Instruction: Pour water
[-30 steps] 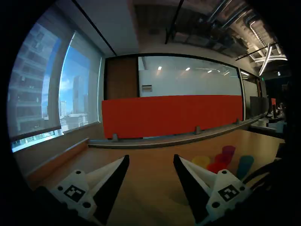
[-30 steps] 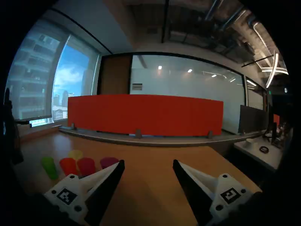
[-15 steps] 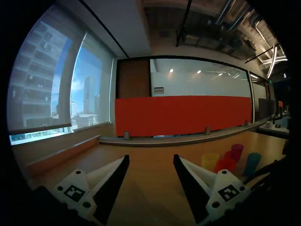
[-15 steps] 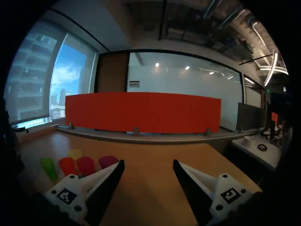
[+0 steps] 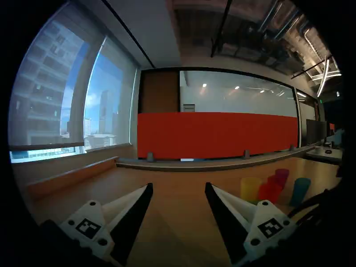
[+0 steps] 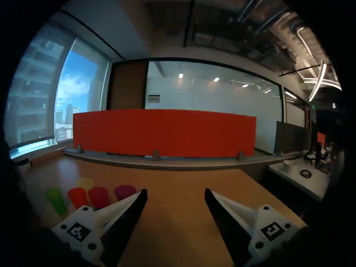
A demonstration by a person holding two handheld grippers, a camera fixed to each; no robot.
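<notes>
The left hand-held gripper [image 5: 178,187] hovers over the wooden desk [image 5: 178,231], fingers apart and empty. In the left gripper view the cups stand to its right on the desk: yellow [image 5: 250,188], red [image 5: 269,192], purple [image 5: 281,176] and teal [image 5: 301,189], close together. The right hand-held gripper [image 6: 175,192] is likewise spread with nothing between its fingers. The right gripper view puts the cups to its left and shows a green cup [image 6: 55,199], plus a side desk [image 6: 302,179] with a monitor [image 6: 291,138].
</notes>
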